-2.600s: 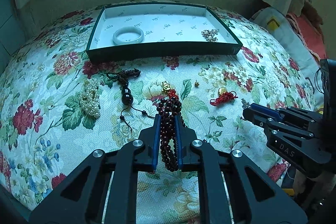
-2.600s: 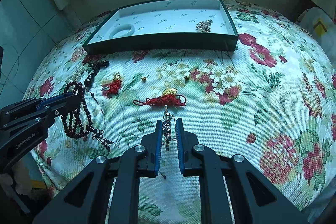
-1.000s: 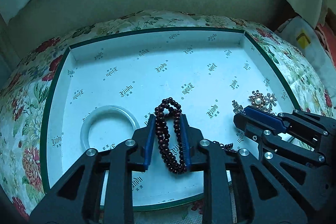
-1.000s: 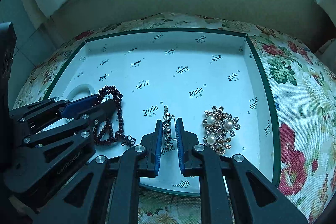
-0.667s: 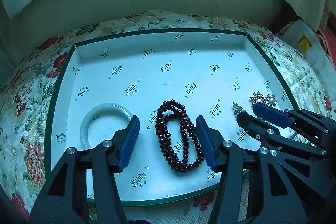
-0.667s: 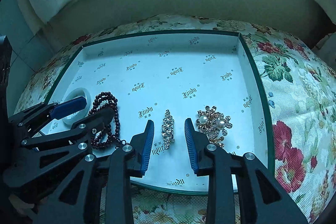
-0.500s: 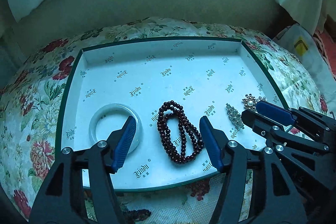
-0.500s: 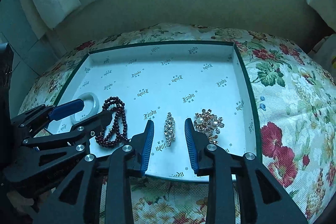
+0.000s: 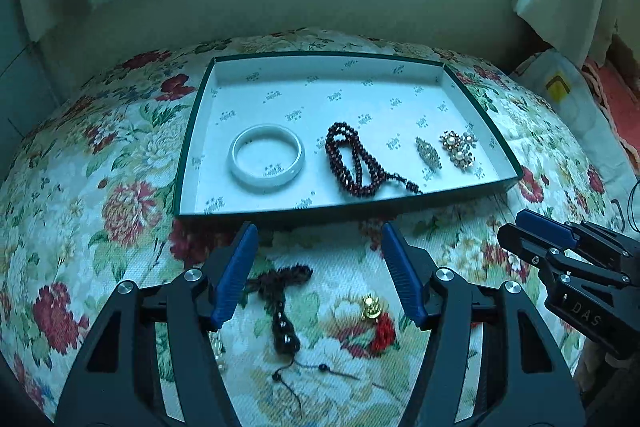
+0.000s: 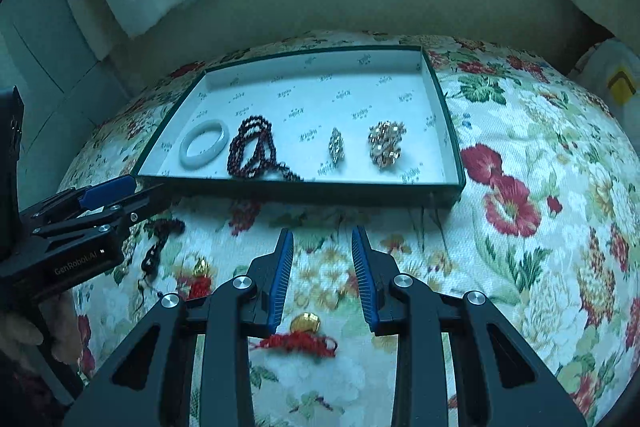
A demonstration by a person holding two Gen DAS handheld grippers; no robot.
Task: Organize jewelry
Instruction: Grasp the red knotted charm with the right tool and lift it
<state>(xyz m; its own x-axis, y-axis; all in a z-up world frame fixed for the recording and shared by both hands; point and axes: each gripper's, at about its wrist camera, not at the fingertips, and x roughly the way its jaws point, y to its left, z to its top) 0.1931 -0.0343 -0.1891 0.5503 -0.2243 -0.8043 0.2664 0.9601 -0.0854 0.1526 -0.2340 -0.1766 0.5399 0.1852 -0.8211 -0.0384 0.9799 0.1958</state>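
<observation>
Jewelry: bangle [image 9: 266,160], beads [image 9: 352,163], clip [image 10: 335,145] and brooch [image 10: 386,143] are lying in a row in the tray [image 9: 188,151]. Left gripper [image 9: 316,277] and right gripper [image 10: 322,277] are hovering open and empty over the cloth [image 10: 540,227]. Next picks are likely the dark cord [image 9: 282,307] and red tassel [image 10: 296,343]; each is best gripped at its thickest bunch. What seem to be pearls [image 9: 218,347] are lying half hidden.

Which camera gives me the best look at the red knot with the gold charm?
The right wrist view: the red knot lies in full between its open jaws, gold charm behind it. The left wrist view does not clearly show this knot; it shows a similar one nearer the dark pendant.
</observation>
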